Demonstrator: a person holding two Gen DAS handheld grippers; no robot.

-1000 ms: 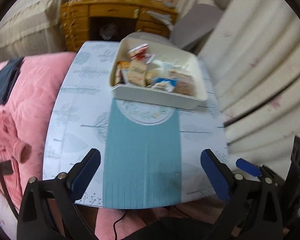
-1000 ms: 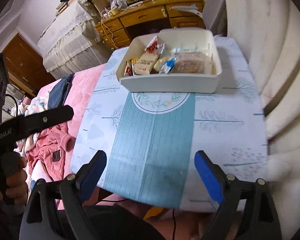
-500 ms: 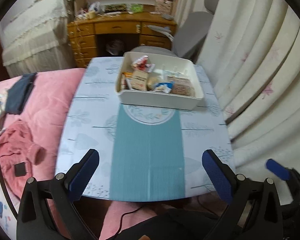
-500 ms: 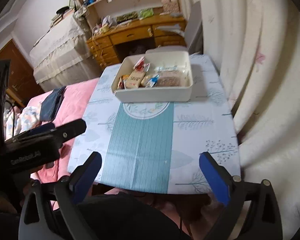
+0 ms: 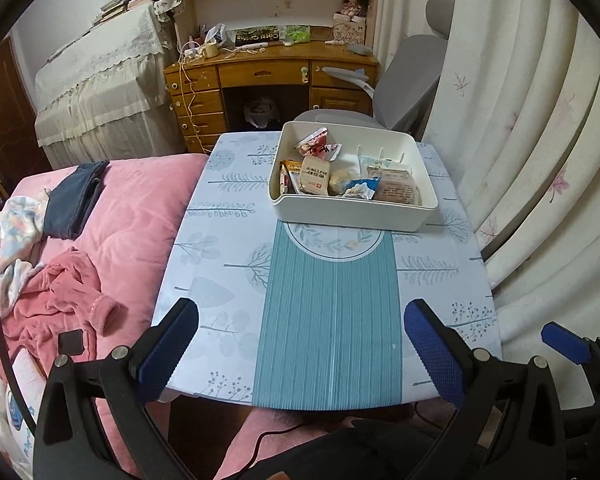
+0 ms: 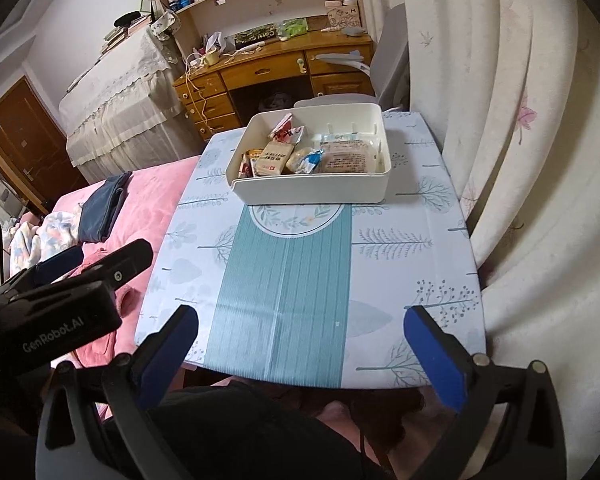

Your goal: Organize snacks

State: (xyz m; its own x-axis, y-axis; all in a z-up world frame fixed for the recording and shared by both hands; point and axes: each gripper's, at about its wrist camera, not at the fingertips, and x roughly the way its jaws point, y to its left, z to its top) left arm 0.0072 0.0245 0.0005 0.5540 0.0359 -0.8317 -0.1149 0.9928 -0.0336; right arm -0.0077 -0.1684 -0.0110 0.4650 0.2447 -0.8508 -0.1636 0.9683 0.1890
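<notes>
A white plastic bin [image 5: 352, 210] [image 6: 312, 190] stands at the far end of the small table and holds several wrapped snacks [image 5: 316, 172] [image 6: 274, 158]. My left gripper [image 5: 300, 344] is open and empty, held above the table's near edge, far from the bin. My right gripper [image 6: 300, 348] is open and empty, also back at the near edge. The left gripper's body shows at the left of the right wrist view [image 6: 60, 304].
The table [image 5: 220, 264] has a pale leaf-print cloth with a teal stripe. A pink bed [image 5: 120, 216] with clothes lies to the left. Cream curtains [image 5: 520, 140] hang close on the right. A grey chair [image 5: 404, 92] and wooden desk [image 5: 268, 76] stand behind.
Both grippers have pulled back and up from the table, so the bin looks smaller and farther. Both stay open and empty.
</notes>
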